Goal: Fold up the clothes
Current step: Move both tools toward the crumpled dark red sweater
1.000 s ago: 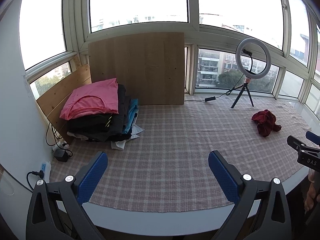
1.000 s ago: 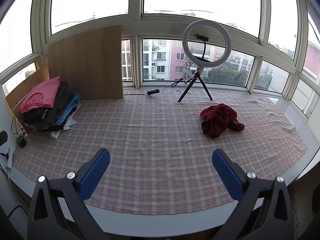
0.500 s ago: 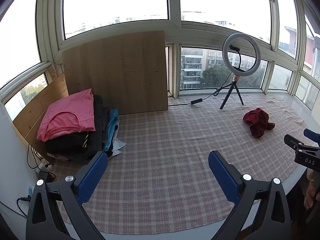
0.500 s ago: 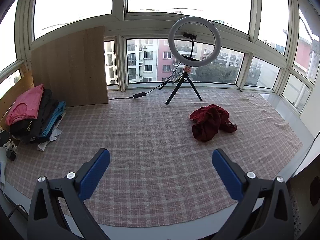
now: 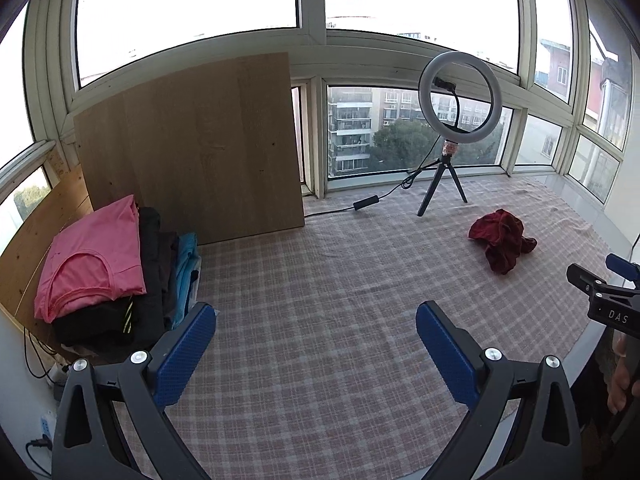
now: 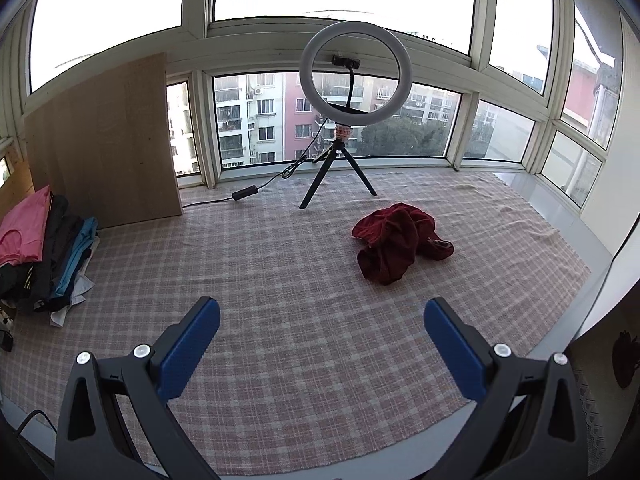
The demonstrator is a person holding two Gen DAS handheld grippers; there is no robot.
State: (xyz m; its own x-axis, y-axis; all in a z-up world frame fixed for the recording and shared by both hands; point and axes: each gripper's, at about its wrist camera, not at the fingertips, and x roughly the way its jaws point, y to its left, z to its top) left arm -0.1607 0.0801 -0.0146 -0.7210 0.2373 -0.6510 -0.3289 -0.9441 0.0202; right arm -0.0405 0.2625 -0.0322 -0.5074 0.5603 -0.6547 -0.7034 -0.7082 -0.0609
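Observation:
A crumpled dark red garment (image 6: 400,246) lies on the checked cloth (image 6: 296,320), right of centre; the left wrist view has the same red garment (image 5: 502,240) at the far right. A stack of folded clothes (image 5: 108,276) topped by a pink shirt stands at the left, seen as the stack (image 6: 44,248) in the right wrist view too. My left gripper (image 5: 316,342) hangs open over the cloth's near part, nothing between its blue pads. My right gripper (image 6: 322,336) is open as well, short of the red garment; its black body shows at the left view's right edge.
A ring light on a tripod (image 6: 344,128) stands at the back by the windows, its cable (image 6: 256,190) running left. A wooden board (image 5: 192,152) leans against the window behind the stack. A power strip and cords (image 5: 44,428) sit below the left edge. A hand (image 5: 622,376) shows at right.
Both views have shifted forward and to the right over the cloth; the red garment looks larger and closer. Both grippers stayed open and empty.

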